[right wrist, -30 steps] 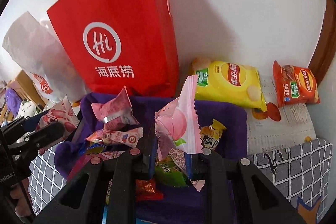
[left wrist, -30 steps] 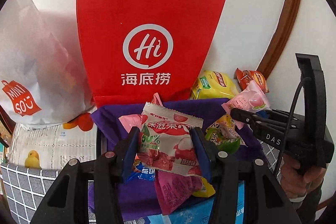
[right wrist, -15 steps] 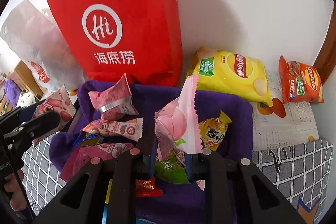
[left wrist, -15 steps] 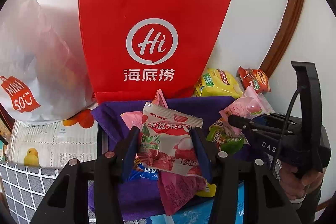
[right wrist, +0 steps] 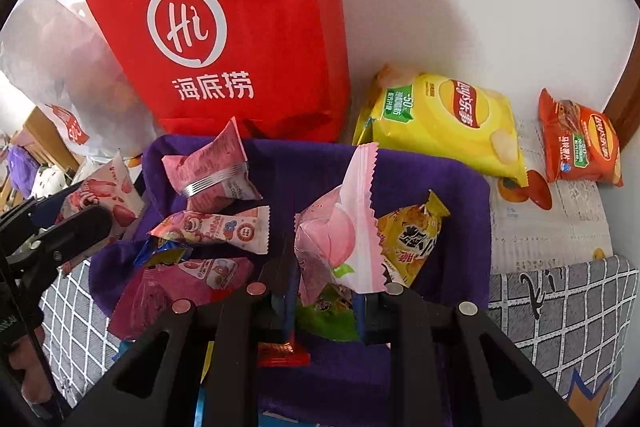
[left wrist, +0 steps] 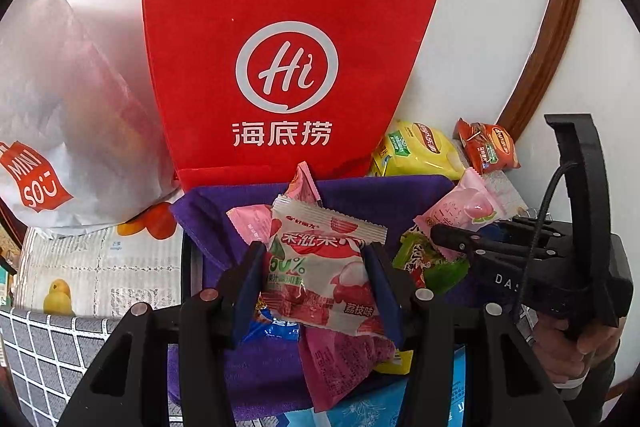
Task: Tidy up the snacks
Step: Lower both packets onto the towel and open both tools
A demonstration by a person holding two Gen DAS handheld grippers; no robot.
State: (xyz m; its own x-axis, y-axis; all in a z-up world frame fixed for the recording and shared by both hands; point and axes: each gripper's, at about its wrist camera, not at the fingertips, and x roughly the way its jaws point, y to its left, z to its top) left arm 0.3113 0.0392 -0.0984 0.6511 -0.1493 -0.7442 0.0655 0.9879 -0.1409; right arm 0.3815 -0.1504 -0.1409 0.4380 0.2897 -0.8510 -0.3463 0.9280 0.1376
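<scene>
The left gripper [left wrist: 316,275] is pinching a white and red lychee candy packet [left wrist: 324,279] between its blue pads, holding it above a purple cloth [left wrist: 360,195] that is covered with small snacks. The right gripper [right wrist: 326,301] is clamped tight on a pale pink peach packet [right wrist: 340,227], which is standing upright over the same cloth. Neither grip is changing: both packets are sitting between the pads just as they were a second ago.

What differs is the framing. In the right wrist view the red paper bag [right wrist: 240,27] is now reaching up past the top edge, and the yellow chip bag [right wrist: 440,115] and the orange chip bag [right wrist: 576,143] are lying lower in the picture than before, so the camera is looking slightly further down. In the left wrist view the red bag is sitting a little higher and its white handles are being cut off at the top. The right gripper, seen from the left, is hanging a touch lower beside the cloth.

A pink wrapper [right wrist: 212,171], a white strawberry-bear packet [right wrist: 216,227], a magenta pouch [right wrist: 180,291] and a yellow packet [right wrist: 412,239] are lying where they were.
</scene>
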